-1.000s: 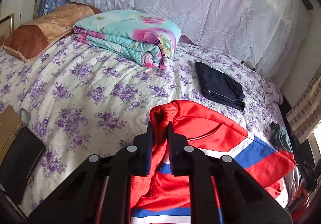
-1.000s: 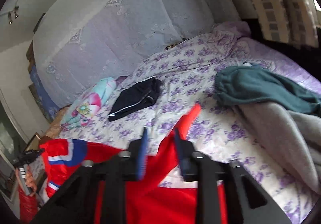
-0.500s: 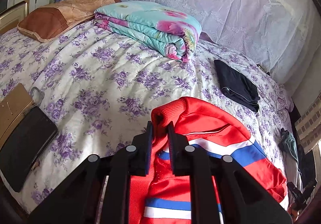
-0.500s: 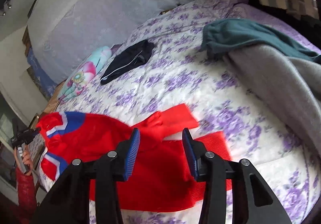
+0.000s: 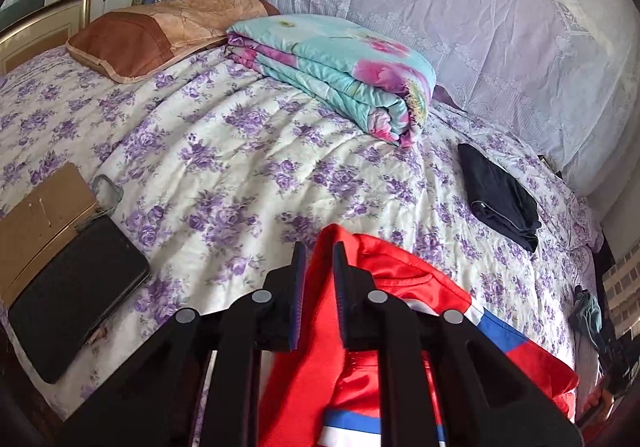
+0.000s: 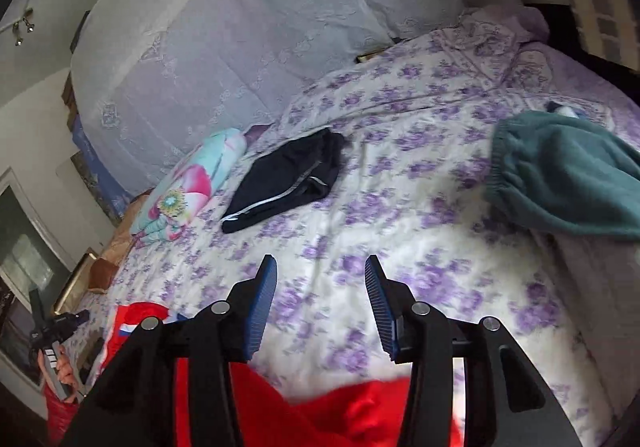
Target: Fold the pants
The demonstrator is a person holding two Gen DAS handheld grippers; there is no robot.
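Observation:
Red pants (image 5: 400,287) with blue and white stripes lie on the purple-flowered bed (image 5: 240,151). My left gripper (image 5: 318,259) is shut on a fold of the red waistband, held just above the bedspread. In the right wrist view the red pants (image 6: 320,419) lie at the bottom edge, under and behind the fingers. My right gripper (image 6: 320,279) is open and empty over the bare bedspread (image 6: 400,231).
Folded dark pants (image 5: 500,199) (image 6: 288,183) lie further up the bed. A folded floral quilt (image 5: 340,71) and a brown pillow (image 5: 160,31) lie at the head. A black phone (image 5: 76,295) and cardboard (image 5: 36,219) lie left. Green and grey garments (image 6: 568,191) lie right.
My right gripper has let go of the red cloth, opened wider and moved forward past the pants. My left gripper has carried the waistband a little to the left, still shut on it.

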